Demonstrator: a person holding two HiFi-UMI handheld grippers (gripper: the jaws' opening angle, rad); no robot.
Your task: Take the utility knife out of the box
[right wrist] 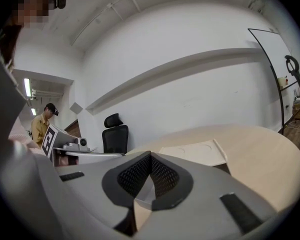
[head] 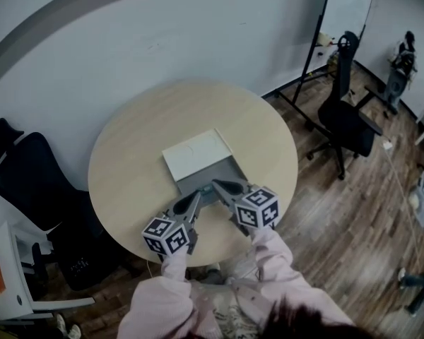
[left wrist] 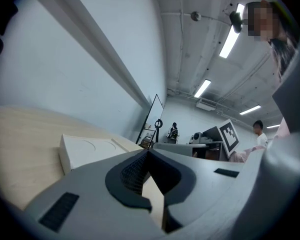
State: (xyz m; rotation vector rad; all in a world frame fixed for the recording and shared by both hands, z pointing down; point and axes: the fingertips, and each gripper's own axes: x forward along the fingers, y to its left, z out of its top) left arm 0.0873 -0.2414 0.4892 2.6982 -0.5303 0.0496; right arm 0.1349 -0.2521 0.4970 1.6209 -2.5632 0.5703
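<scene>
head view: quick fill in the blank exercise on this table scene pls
1. The white box lies on a ____ wooden table.
2. The left hand-held gripper and the right hand-held gripper both have their jaws ____, with nothing between them.
3. The office chair at the table's left in the head view is ____.
4. The person's sleeves are ____.

Missing words: round; shut; black; pink

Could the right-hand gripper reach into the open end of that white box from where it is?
Probably yes: the right gripper sits right at the white box's open end, with nothing in between. Its jaws are shut, though, and what lies inside can't be made out.
</scene>
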